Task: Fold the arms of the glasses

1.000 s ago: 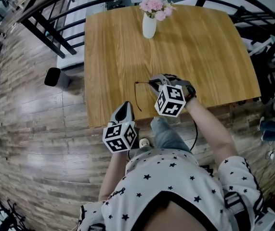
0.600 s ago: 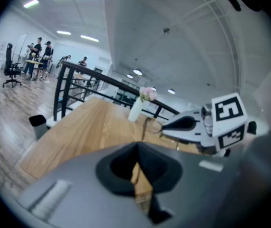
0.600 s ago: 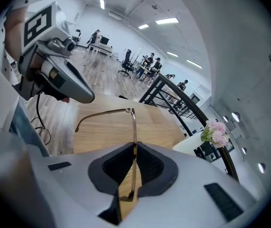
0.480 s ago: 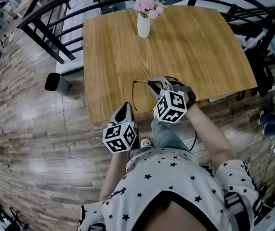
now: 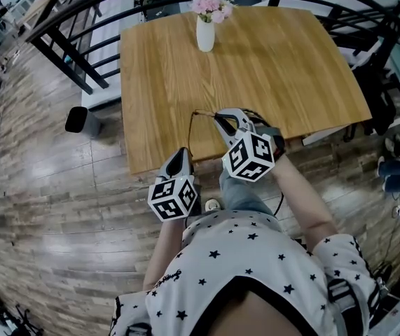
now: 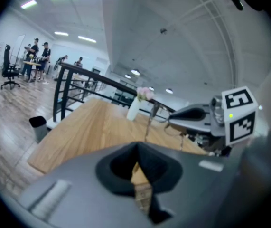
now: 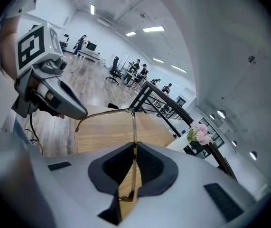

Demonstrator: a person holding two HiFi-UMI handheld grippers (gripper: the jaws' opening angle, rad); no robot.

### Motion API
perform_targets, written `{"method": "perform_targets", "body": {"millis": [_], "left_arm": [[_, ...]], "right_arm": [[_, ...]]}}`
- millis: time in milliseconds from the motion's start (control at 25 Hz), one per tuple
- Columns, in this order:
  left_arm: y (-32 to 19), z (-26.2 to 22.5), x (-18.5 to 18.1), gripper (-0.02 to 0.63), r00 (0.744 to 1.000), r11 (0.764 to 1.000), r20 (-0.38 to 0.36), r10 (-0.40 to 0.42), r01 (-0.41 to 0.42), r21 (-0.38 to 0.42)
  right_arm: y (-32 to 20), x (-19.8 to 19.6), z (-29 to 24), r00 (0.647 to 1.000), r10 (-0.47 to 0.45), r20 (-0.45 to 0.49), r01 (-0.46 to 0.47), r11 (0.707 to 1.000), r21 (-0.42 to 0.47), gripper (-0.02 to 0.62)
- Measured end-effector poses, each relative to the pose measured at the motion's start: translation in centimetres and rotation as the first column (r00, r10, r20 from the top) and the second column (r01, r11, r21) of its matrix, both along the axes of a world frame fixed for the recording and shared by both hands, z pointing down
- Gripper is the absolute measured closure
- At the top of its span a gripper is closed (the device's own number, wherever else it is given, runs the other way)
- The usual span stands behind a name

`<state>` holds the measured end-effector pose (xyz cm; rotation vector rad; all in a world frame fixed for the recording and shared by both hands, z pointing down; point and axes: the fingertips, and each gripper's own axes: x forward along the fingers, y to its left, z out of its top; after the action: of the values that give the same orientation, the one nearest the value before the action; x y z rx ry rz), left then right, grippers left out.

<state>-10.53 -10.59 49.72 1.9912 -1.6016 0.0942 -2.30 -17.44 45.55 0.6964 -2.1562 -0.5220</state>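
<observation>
Right gripper view: right gripper (image 7: 134,150) pinches the glasses (image 7: 134,125), well short of the vase (image 5: 205,35), likely baring an arm (image 7: 102,114) for the left gripper (image 6: 136,169), closed and empty.

The head view looks steeply down over the table (image 5: 270,68), the gripper views skim low along their jaws — all three share the flowers (image 5: 210,4).

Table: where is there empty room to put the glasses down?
The table is bare across its middle and right side, between the vase at the far edge and the near edge. The only crowded spot is by the near edge, where the right hand-held gripper holds the glasses.
</observation>
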Motion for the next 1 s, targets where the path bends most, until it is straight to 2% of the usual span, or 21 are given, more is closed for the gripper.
{"method": "perform_targets", "body": {"millis": [400, 1000], "left_arm": [[0.6, 0.0, 0.2, 0.598, 1.0, 1.0, -0.001, 0.009, -0.009, 0.002], [-0.5, -0.9, 3.9, 0.598, 0.995, 0.995, 0.004, 0.101, -0.101, 0.015]], "right_arm": [[0.9, -0.4, -0.9, 0.999, 0.009, 0.047, -0.01, 1.0, 0.003, 0.574], [1.4, -0.6, -1.4, 0.986, 0.043, 0.161, -0.034, 0.998, -0.057, 0.574]]}}
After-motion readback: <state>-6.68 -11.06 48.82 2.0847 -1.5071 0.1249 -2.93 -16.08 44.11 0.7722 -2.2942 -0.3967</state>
